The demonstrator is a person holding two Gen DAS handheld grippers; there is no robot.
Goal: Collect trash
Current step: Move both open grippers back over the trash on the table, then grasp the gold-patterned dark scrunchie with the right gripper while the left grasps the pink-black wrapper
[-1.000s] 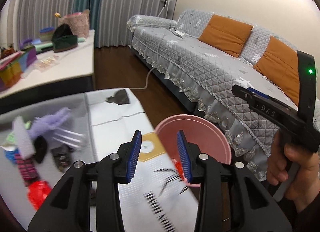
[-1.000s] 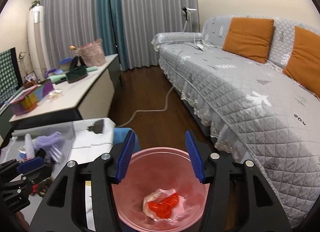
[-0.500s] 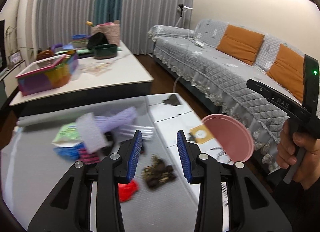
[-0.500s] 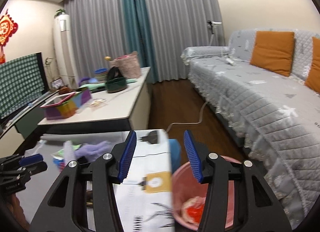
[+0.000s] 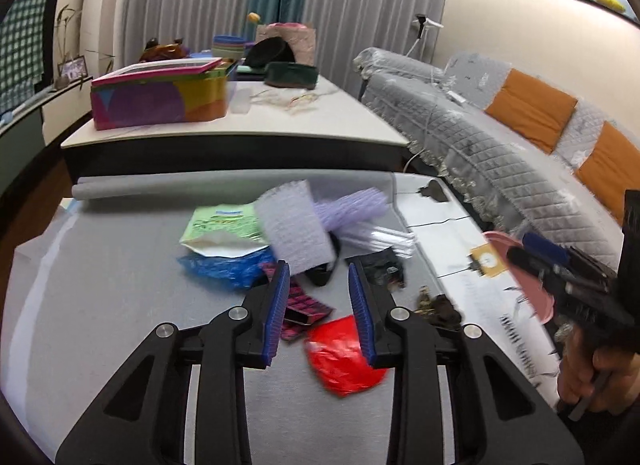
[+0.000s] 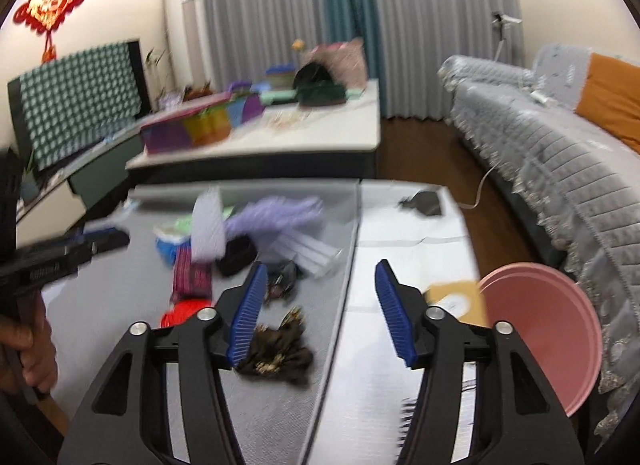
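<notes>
Trash lies heaped on a grey mat [image 5: 100, 305]: a red wrapper [image 5: 344, 357], a pink-black packet [image 5: 304, 305], a blue bag [image 5: 228, 269], a green-white pouch [image 5: 220, 225], white foam [image 5: 292, 229], purple foam netting [image 5: 352, 209] and a dark brown scrap [image 6: 280, 353]. My left gripper [image 5: 319, 313] is open and empty above the red wrapper. My right gripper [image 6: 320, 313] is open and empty, with the brown scrap by its left finger. The pink bin [image 6: 544, 333] stands at the table's right edge.
A second table [image 5: 240, 125] behind holds a colourful box [image 5: 160, 97] and bowls. A grey sofa [image 5: 500, 145] with orange cushions runs along the right. A white cloth [image 6: 408, 265] with a yellow label [image 6: 452, 297] covers the table's right part.
Both grippers have swung left, from over the pink bin to over the trash pile. The bin has moved to the right edge of both views. Both stay open and empty.
</notes>
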